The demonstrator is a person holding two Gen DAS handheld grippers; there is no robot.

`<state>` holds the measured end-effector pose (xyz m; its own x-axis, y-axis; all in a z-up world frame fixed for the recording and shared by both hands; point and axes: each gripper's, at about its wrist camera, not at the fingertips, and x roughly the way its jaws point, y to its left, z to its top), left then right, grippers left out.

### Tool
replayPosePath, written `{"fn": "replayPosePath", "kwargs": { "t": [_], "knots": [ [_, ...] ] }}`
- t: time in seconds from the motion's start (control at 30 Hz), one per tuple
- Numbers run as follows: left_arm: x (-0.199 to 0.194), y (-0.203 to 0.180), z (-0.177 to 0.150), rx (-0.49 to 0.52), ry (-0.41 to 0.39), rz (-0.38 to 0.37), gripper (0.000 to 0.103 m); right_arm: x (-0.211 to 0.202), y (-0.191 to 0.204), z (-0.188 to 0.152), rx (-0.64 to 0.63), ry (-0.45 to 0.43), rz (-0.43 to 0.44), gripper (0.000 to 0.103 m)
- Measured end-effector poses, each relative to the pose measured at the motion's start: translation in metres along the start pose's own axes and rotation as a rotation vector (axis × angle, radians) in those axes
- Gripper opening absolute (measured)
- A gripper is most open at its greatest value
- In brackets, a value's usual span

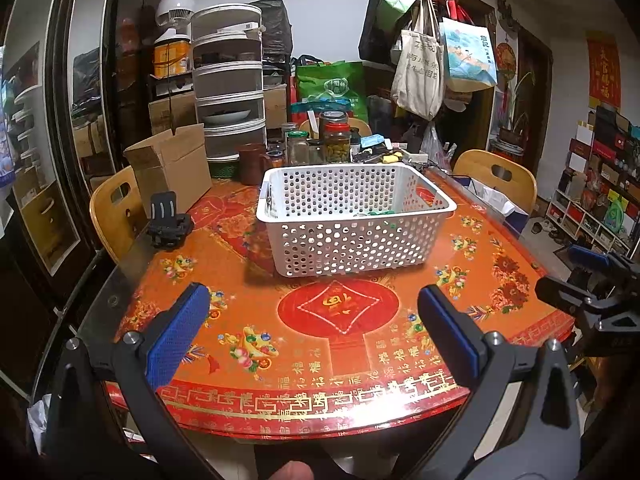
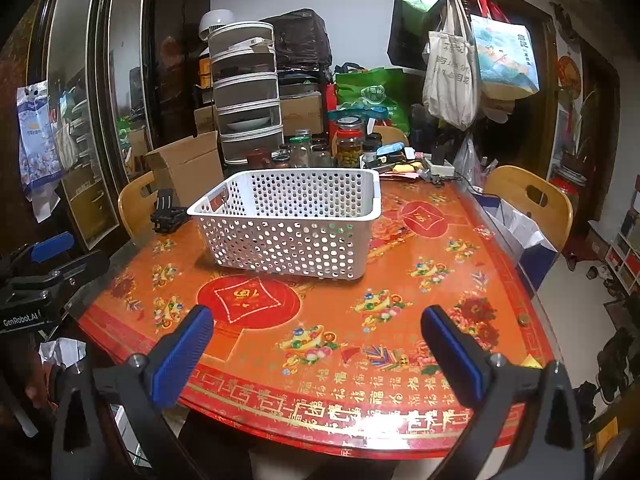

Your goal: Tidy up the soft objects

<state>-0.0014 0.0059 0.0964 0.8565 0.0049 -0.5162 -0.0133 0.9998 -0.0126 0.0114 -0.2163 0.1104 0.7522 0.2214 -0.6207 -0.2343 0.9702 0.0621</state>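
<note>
Both my grippers, left [image 1: 308,332] and right [image 2: 316,344], hang over the near edge of the tabletop [image 1: 248,304] with fingers spread wide, holding nothing. The basket [image 1: 352,220] stands mid-table; something green [image 1: 380,213] lies inside at its right end, too hidden to name. No other soft thing shows. Reaching for it, I could catch a finger on the rim and shove the light basket back toward the jars [image 1: 334,142].

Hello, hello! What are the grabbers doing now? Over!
Left hand-held gripper open, empty. Right hand-held gripper open, empty. White perforated plastic basket mid-table, something green inside. Nothing blocking.
</note>
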Motion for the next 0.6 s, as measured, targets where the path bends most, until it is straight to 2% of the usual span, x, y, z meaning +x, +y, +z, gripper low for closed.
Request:
{"fn": "replayPosePath", "kwargs": {
  "t": [0.6],
  "knots": [
    [0.0011, -0.0021, -0.005, 0.003, 0.013, -0.004, 0.103, 0.0015, 0.0005, -0.0027, -0.001, 0.008, 0.004, 0.103]
  ]
}}
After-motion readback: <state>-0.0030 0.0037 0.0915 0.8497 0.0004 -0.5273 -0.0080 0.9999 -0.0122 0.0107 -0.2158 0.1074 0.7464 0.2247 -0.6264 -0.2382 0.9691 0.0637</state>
